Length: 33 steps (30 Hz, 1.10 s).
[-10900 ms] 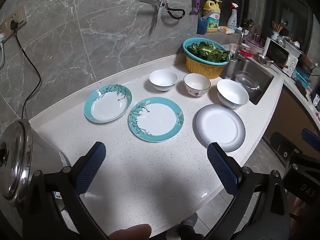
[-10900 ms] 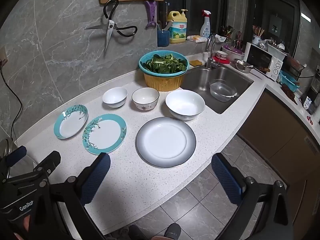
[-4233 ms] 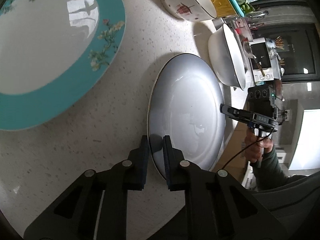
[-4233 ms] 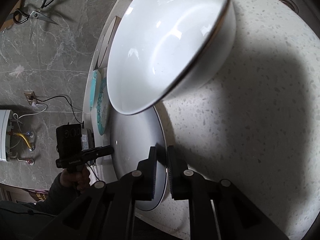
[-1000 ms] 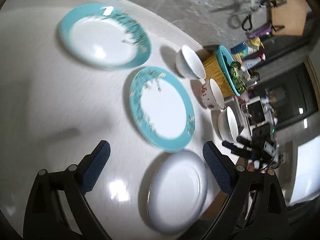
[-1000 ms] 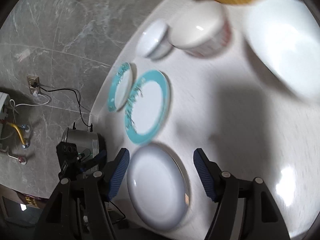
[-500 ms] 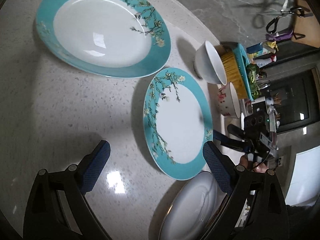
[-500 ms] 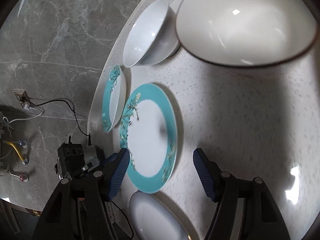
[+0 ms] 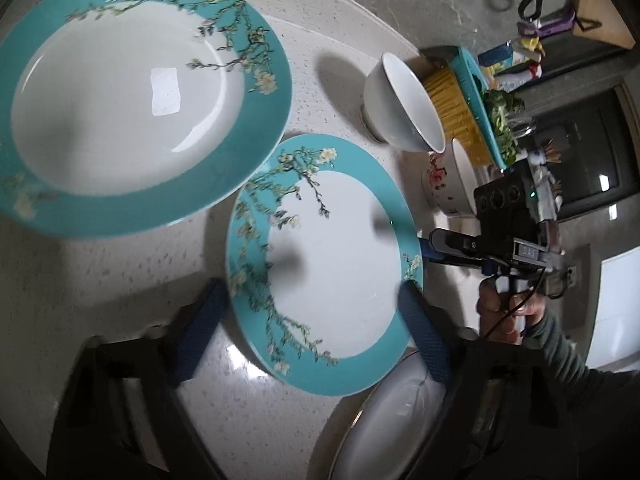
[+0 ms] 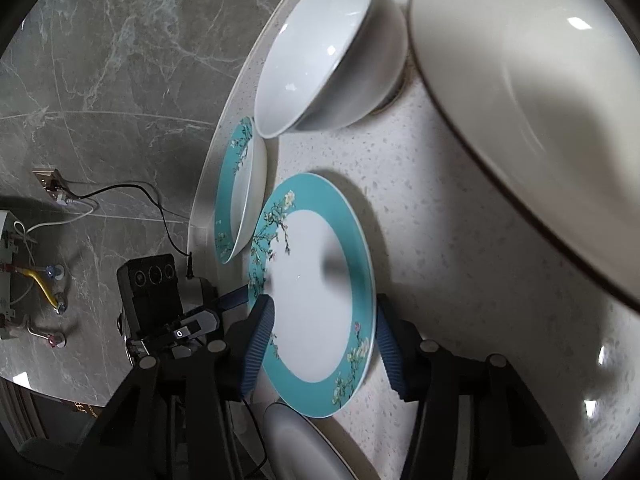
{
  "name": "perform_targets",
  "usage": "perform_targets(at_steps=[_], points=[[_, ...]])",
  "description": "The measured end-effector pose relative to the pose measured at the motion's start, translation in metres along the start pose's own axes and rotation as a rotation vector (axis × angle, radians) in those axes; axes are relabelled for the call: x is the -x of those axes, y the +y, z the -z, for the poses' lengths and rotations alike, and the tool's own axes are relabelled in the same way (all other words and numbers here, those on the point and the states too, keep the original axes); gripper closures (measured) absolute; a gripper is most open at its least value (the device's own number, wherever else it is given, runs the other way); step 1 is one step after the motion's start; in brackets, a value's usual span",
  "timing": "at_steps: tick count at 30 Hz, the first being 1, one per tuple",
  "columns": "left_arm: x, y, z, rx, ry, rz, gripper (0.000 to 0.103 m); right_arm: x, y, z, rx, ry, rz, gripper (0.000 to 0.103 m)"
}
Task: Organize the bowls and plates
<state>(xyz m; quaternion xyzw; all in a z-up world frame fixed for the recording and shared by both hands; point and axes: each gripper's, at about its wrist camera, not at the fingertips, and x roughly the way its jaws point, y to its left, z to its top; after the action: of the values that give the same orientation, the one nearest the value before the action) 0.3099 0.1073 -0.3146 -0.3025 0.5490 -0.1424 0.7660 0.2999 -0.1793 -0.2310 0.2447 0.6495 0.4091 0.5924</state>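
Left wrist view: your left gripper [image 9: 312, 328] hovers with jaws wide apart, straddling the near teal plate [image 9: 324, 264] on the counter [image 9: 120, 280], apparently so both tools can lift it from opposite rims. A second teal plate [image 9: 140, 120] lies just beyond; the grey-rimmed plate [image 9: 384, 416] sits at the near edge.

Right wrist view: your right gripper [image 10: 324, 344] also stands open, spanning the same teal plate [image 10: 316, 276] from the other side. The small white bowl [image 10: 320, 48] and the large bowl [image 10: 520, 112] wait behind, untouched.

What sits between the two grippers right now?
The nearer teal plate: left gripper and right gripper flank its opposite edges, fingers open, in both wrist views.
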Motion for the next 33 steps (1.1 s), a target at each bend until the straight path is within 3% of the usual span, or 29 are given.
perform_targets(at_steps=[2,5,6,7,9,11,12,23,33], points=[[-0.001,-0.003,-0.003,-0.020,0.011,-0.038,0.031,0.000,0.000,0.000,-0.005,0.005,0.020,0.054],[0.000,0.000,-0.004,-0.016,0.022,-0.076,0.050,0.001,0.003,0.002,0.004,0.009,0.066,0.056],[0.000,0.003,-0.004,-0.005,0.019,-0.082,0.057,0.001,0.004,0.002,0.006,0.011,0.078,0.058],[0.001,0.007,-0.004,0.012,0.018,-0.092,0.071,0.002,0.003,0.003,0.004,0.012,0.093,0.060],[0.006,0.020,-0.002,0.056,0.019,-0.110,0.088,0.003,0.000,0.003,0.002,0.018,0.133,0.079],[0.008,0.026,0.000,0.072,0.028,-0.091,0.089,0.005,-0.007,0.003,-0.020,0.020,0.148,0.092],[0.008,0.027,0.001,0.067,0.036,-0.090,0.089,0.005,-0.009,0.003,-0.030,0.020,0.139,0.093],[0.006,0.022,0.004,0.045,0.102,-0.114,0.093,0.006,-0.005,0.002,-0.054,0.031,0.158,0.093],[0.004,0.017,0.006,0.054,0.101,-0.121,0.093,0.011,0.004,0.003,-0.081,0.007,0.169,0.093]])
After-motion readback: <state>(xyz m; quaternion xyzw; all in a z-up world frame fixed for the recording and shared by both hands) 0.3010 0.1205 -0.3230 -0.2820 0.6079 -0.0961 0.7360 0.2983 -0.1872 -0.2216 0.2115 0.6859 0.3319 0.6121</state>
